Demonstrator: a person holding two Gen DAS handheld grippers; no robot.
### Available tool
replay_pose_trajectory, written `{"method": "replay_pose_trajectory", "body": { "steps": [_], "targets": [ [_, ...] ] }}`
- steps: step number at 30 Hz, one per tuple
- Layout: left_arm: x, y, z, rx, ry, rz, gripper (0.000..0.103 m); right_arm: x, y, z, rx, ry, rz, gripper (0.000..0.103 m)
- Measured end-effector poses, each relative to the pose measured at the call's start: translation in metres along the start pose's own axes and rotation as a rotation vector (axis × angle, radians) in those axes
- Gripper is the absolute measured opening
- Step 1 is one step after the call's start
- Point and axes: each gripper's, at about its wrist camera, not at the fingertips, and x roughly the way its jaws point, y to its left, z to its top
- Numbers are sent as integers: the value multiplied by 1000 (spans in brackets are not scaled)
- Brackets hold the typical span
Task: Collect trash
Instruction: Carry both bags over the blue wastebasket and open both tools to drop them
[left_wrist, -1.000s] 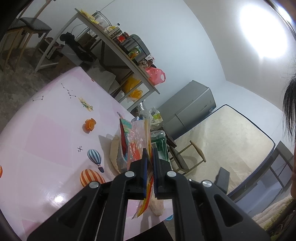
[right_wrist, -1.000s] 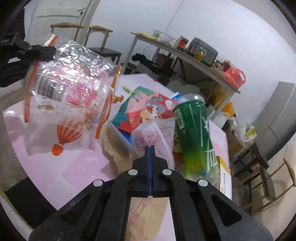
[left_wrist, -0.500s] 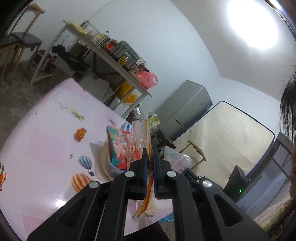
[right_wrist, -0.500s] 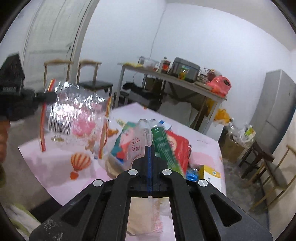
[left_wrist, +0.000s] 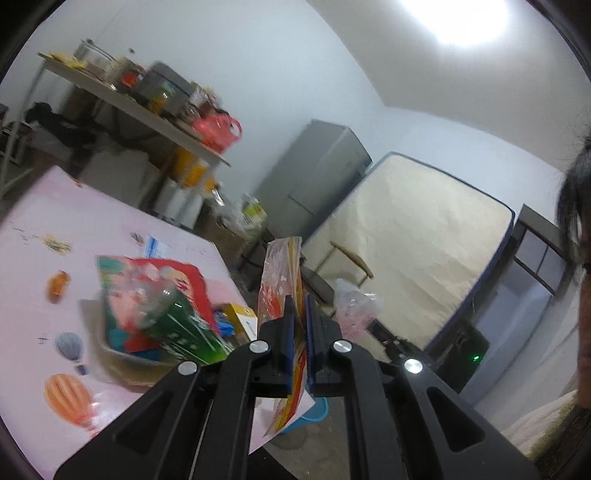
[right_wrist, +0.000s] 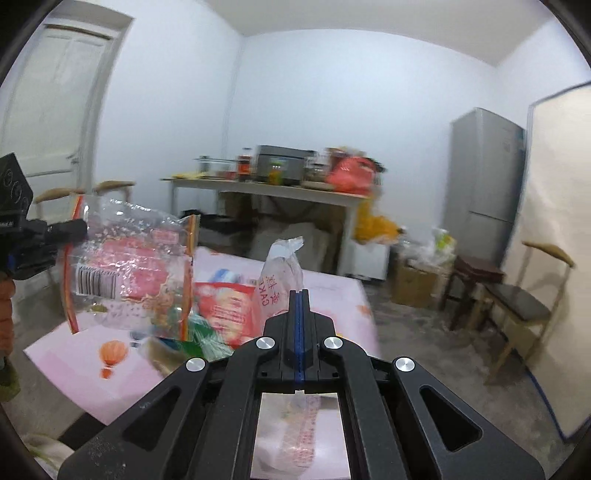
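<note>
My left gripper (left_wrist: 299, 306) is pinched on a clear snack wrapper with orange edges (left_wrist: 282, 280), which I see edge-on between the blue pads; in the right wrist view the same wrapper (right_wrist: 129, 269) hangs flat at nine o'clock, its barcode toward the camera, held up in the air above the pink table (right_wrist: 155, 380). My right gripper (right_wrist: 298, 299) is pressed together on a thin clear cake bag with red lettering (right_wrist: 280, 273), which sticks up at twelve o'clock from the pads and trails down behind them.

On the table, at about ten o'clock from my left gripper, a shallow tray (left_wrist: 122, 352) holds the rest of the trash: a green bottle (left_wrist: 184, 328) lying tilted, red and teal packets (left_wrist: 147, 273), and a yellow-and-white box (left_wrist: 242, 321) just beside it. The picture is blurred there. A blue bin (left_wrist: 314, 410) shows on the floor at six o'clock, past the table's edge.
</note>
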Motion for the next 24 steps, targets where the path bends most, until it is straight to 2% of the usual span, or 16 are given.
{"method": "replay_pose_trajectory", "body": {
  "steps": [5, 8, 11, 15, 18, 20, 24],
  "targets": [
    [40, 11, -10, -90, 62, -43, 4, -7, -29, -9, 19, 12, -104, 0],
    [63, -1, -9, -69, 94, -59, 4, -7, -49, -17, 45, 22, -164, 0],
    [97, -27, -3, -30, 143, -115, 4, -10, -75, -26, 81, 41, -230, 0],
    [177, -70, -3, 37, 260, -190, 4, -12, -122, -46, 149, 92, -326, 0],
    [270, -103, -21, 51, 431, -218, 4, -5, -168, -71, 252, 165, -358, 0],
    [320, -116, -37, 60, 524, -214, 5, 5, -196, -91, 324, 220, -367, 0],
    [424, -136, -86, 115, 696, -151, 4, 34, -252, -140, 493, 327, -357, 0]
  ]
}}
